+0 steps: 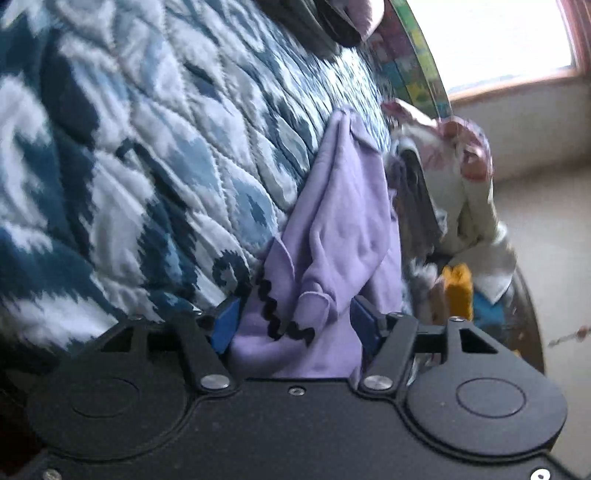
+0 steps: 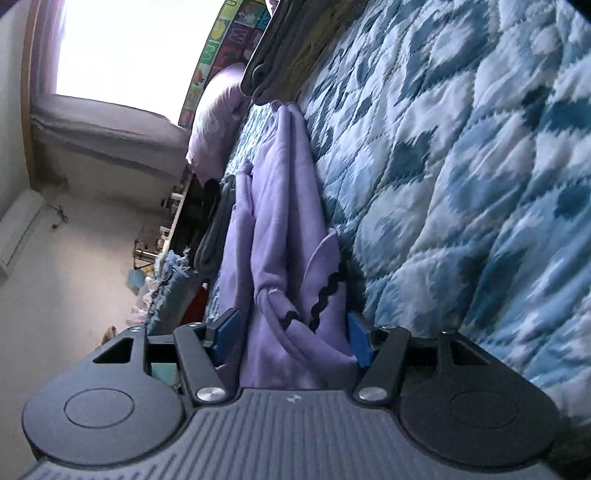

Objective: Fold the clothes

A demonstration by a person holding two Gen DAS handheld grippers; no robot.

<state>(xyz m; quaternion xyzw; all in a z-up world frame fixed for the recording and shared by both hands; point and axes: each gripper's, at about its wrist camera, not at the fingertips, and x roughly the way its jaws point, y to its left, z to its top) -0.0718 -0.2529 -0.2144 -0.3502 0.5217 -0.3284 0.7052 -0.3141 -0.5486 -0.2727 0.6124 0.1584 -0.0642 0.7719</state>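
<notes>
A lilac garment point(image 1: 340, 221) with a black zigzag trim lies bunched in a long strip along the edge of a blue-and-white quilted bed point(image 1: 147, 147). One end of it fills the left gripper point(image 1: 295, 321), and the cloth touches both blue pads. In the right wrist view the same lilac garment point(image 2: 280, 206) stretches away over the quilt point(image 2: 461, 184). Its near end, with a cord and the zigzag trim, is bunched between the pads of the right gripper point(image 2: 291, 332), which is shut on it.
Dark folded clothes point(image 1: 314, 26) point(image 2: 273, 48) sit at the far end of the quilt. A heap of pale and pink laundry point(image 1: 461, 177) and a yellow item point(image 1: 458, 291) lie beside the bed. A colourful panel point(image 2: 218, 48), a pale pink pillow point(image 2: 218, 122) and a bright window point(image 1: 498, 37) stand beyond.
</notes>
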